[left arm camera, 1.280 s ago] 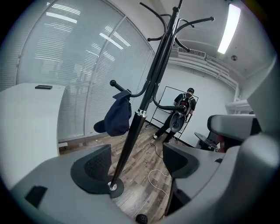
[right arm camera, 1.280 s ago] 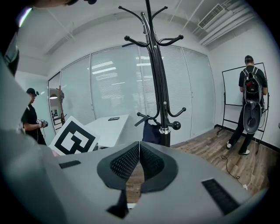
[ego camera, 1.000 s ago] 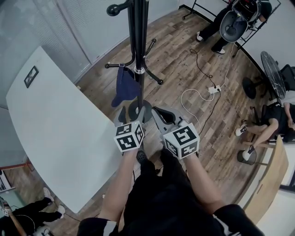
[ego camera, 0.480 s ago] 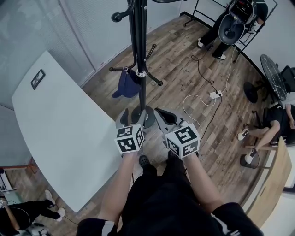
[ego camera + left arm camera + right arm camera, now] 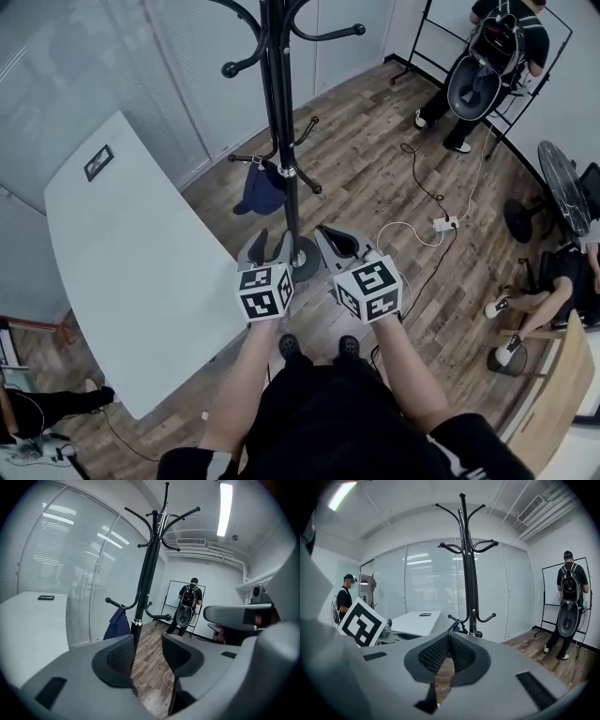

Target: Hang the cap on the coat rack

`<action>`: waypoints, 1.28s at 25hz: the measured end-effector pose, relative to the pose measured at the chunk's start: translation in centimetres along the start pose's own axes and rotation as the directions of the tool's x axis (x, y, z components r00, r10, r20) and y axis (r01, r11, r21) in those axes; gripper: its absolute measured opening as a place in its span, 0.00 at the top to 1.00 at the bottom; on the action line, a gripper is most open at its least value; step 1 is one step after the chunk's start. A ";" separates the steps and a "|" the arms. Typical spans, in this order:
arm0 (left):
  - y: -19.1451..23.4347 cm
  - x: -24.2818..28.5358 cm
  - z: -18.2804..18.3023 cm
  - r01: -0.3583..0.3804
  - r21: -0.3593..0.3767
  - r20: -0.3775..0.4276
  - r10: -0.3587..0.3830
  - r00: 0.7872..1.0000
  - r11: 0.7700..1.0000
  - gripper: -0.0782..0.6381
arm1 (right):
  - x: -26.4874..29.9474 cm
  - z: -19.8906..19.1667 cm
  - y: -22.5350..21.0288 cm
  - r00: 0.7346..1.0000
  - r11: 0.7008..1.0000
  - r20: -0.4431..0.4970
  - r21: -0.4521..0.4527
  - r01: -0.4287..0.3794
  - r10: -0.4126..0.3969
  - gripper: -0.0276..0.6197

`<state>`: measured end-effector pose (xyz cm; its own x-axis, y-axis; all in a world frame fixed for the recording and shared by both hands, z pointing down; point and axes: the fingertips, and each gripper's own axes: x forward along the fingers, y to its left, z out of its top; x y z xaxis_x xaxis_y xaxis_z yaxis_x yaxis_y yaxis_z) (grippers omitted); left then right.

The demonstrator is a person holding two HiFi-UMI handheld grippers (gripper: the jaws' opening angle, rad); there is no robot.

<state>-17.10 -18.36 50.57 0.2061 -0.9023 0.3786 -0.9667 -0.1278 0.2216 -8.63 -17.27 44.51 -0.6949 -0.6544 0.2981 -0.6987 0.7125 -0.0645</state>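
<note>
A tall black coat rack (image 5: 281,112) stands on the wood floor in front of me. A navy cap (image 5: 262,190) hangs from one of its low hooks, left of the pole. It also shows in the left gripper view, where the cap (image 5: 117,625) hangs beside the rack (image 5: 149,573). My left gripper (image 5: 268,246) is short of the rack base. Its jaws have just been closing and still stand apart with nothing between them (image 5: 147,656). My right gripper (image 5: 339,242) is beside it, shut and holding nothing (image 5: 449,651). Neither gripper touches the cap.
A white table (image 5: 122,244) with a small dark item (image 5: 97,162) fills the left. A white cable and power strip (image 5: 441,223) lie on the floor to the right. A person with a backpack (image 5: 492,47) stands at the back right, and a fan (image 5: 562,178) is further right.
Both grippers have drawn back from the rack and risen a little. The left jaws have narrowed. The cap stays on its hook.
</note>
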 end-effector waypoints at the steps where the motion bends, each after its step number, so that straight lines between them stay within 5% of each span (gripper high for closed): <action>1: -0.4 -0.2 0.2 -0.007 0.004 0.007 0.007 1.000 1.000 0.63 | -0.3 0.2 -0.2 1.000 1.000 0.002 -0.001 -0.005 0.005 0.91; 12: -7.4 -3.8 2.8 -0.062 0.112 0.111 0.050 0.993 0.992 0.81 | -5.3 1.5 -2.7 0.990 0.994 0.094 -0.028 -0.106 0.108 0.91; 22: -11.8 -7.5 4.1 -0.120 0.144 0.192 0.091 0.977 0.982 0.87 | -8.7 2.0 -3.6 0.967 0.978 0.145 0.005 -0.210 0.207 0.91; 32: -14.4 -8.7 3.9 -0.133 0.130 0.210 0.104 0.972 0.983 0.87 | -11.9 2.7 -3.8 0.946 0.964 0.186 -0.056 -0.261 0.267 0.91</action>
<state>-5.53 -10.28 40.61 0.0678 -0.9770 0.2022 -0.9970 -0.0588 0.0505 1.82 -12.93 38.61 -0.8750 -0.4760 0.0880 -0.4827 0.8715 -0.0860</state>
